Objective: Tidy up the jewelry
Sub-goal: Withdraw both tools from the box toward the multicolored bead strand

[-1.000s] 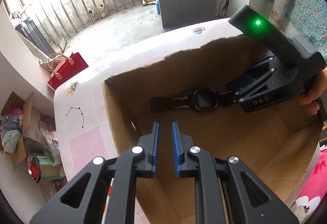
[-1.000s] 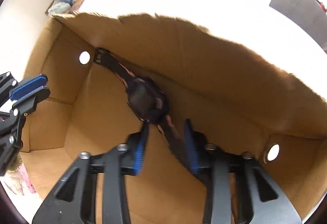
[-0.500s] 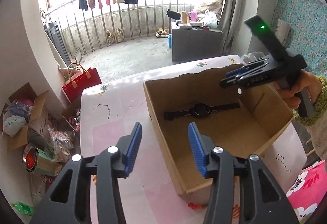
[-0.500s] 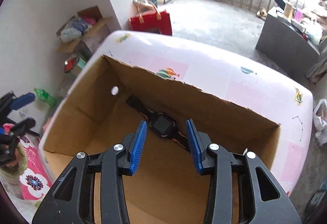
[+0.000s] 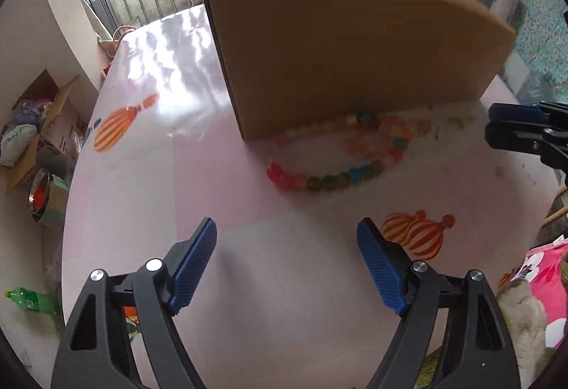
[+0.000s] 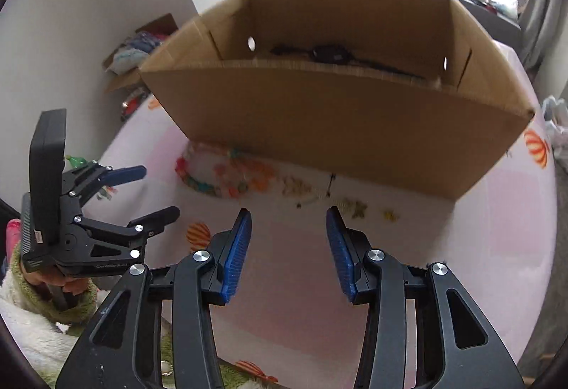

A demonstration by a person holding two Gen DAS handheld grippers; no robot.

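Left gripper [image 5: 285,268]: jaws have just been opening, now spread wide, nothing between them, hanging over bare pink tabletop [image 5: 149,176]. Right gripper [image 6: 288,252]: jaws parted about halfway, released, empty.

Cardboard box [image 6: 337,112] stands on the tabletop, open top; a black watch [image 6: 332,53] already lies inside against the far wall. Still out: a beaded necklace [image 5: 333,154] of mixed colours, coiled loosely just in front of the box's near wall, one end touching or nearly touching the corner (motion blur, cannot tell which). To its right, a scatter of small pale pieces [image 6: 355,206] near the box foot; too blurred to name.

Judged step: left gripper going for the necklace.

Doing it well:
- Come down over a stretch where the strand doubles up, so the jaws catch more than one bead.
- Jaws across the strand, not along it.
- Close slowly; round beads will likely roll out of a fast pinch.
- Lift high enough that the dangling end clears the box rim before releasing.
- Keep the right gripper clear of the left's path.
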